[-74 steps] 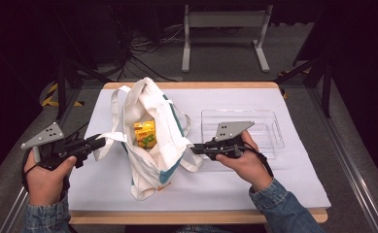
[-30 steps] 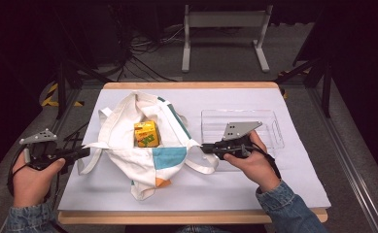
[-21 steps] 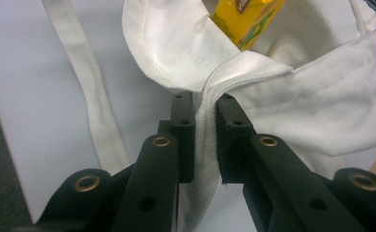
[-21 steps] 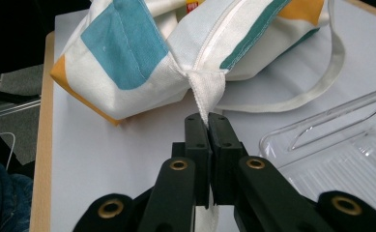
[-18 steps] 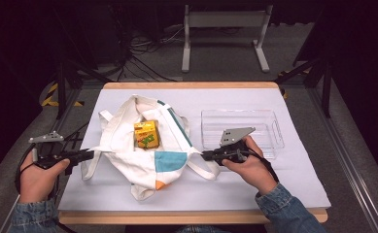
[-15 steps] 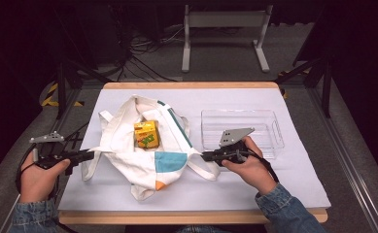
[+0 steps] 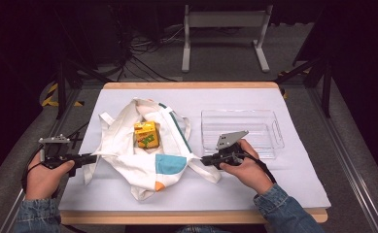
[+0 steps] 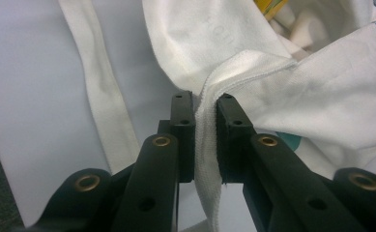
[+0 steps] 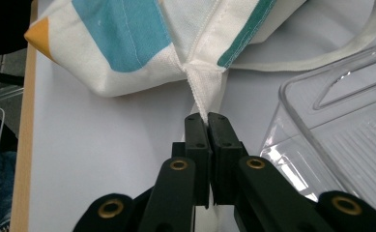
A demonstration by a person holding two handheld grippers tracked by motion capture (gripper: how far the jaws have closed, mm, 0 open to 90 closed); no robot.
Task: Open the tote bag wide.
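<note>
On the white-covered table (image 7: pixel 293 189), a cream canvas tote bag (image 7: pixel 128 155) with a teal patch and an orange corner lies spread flat at the left of centre, its mouth pulled wide so that a yellow juice carton (image 7: pixel 145 134) shows inside, resting on the bag's lower layer. The left gripper (image 7: pixel 90 158) sits low at the bag's left rim; in the left gripper view its jaws are clamped on a bunched fold of the rim fabric (image 8: pixel 206 140), the cloth pinched between the pads. The right gripper (image 7: pixel 204 160) is at the opposite rim, and in the right gripper view its jaws are closed tight on a small stitched tab of the cloth (image 9: pixel 206 94) where the teal-trimmed edge meets the side seam. A clear plastic tray (image 7: pixel 274 132) stands empty just beyond the right gripper, near the bag but not touching it. The step in hand appears to be holding the bag open and pressed down on the table, with both rims stretched apart to expose the carton. Judging from this layout, the next move calls for one gripper to let go of its rim, reach into the opening and take the carton by its sides, while the other keeps the mouth taut enough that the fabric does not fall over the carton; the tray looks like the likely place to put it.
</note>
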